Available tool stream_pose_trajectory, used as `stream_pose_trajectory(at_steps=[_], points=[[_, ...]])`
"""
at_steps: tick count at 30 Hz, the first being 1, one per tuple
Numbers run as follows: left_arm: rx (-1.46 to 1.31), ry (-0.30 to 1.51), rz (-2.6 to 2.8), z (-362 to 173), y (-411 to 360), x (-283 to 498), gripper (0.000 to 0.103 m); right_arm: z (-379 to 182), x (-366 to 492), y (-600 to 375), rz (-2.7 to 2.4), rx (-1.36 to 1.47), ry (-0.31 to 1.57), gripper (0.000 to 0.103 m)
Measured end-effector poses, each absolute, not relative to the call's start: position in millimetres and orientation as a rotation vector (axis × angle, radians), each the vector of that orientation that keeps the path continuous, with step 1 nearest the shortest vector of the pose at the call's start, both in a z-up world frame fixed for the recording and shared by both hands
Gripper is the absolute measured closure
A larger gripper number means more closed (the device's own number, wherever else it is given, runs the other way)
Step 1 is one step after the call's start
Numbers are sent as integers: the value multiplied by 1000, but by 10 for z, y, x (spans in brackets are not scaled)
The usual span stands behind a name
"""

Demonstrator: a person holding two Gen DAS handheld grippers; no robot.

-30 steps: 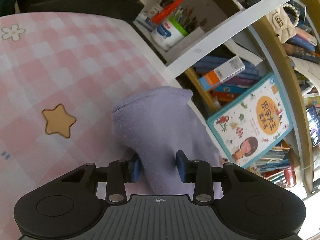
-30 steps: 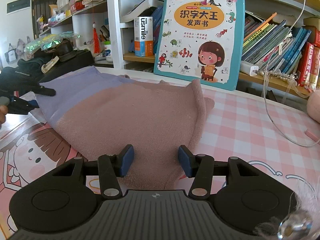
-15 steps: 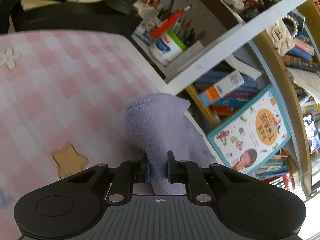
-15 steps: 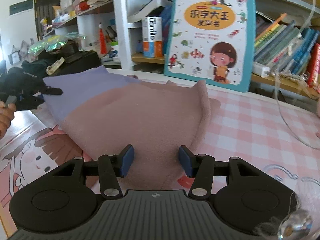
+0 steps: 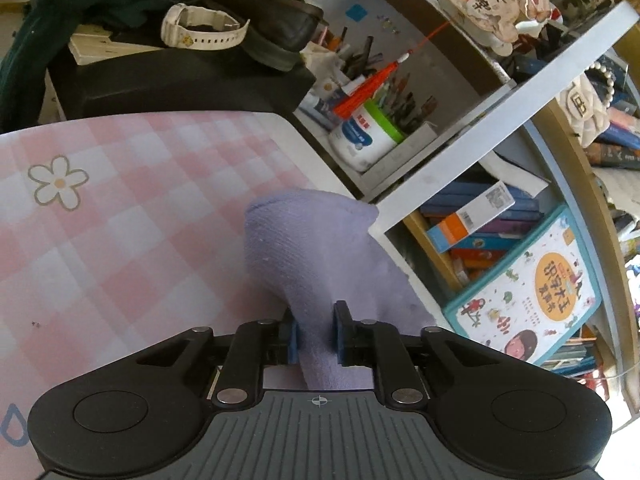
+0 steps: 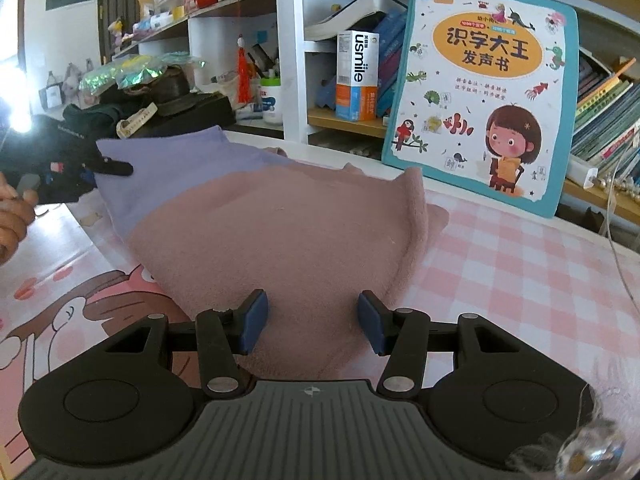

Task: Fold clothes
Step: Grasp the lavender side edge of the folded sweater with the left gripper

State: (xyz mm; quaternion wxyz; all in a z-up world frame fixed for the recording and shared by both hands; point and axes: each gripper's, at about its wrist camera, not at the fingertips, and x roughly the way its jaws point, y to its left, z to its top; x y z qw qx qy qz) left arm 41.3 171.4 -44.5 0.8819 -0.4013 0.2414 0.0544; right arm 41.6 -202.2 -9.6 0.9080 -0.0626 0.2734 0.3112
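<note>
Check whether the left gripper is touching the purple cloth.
Touching. The left wrist view shows the left gripper with both blue pads pressed against a bunched fold of the purple cloth, no gap on either side.

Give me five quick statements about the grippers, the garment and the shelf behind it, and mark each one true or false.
1. The left gripper is shut on the purple end of the garment. True.
2. The right gripper is clamped on the pink part of the garment. False: its jaws stand open, with the cloth lying between them.
3. The children's book stands upright against the shelf behind the garment. True.
4. The toothpaste box lies flat on the table. False: it stands upright on a shelf.
5. The tablecloth is plain blue. False: it is pink and white checked.
</note>
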Motion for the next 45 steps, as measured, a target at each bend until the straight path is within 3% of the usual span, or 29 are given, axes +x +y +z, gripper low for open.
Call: stream_pose_trajectory(at_steps=[14, 25, 45], points=[[-845, 531, 117, -566, 1739, 437, 78, -38, 277, -2359, 684, -97, 548, 53], [-822, 521, 110, -567, 1723, 437, 80, 6, 170, -2512, 679, -68, 505, 36], [-815, 515, 100, -561, 1720, 444, 83, -127, 317, -2334, 655, -172, 567, 39]])
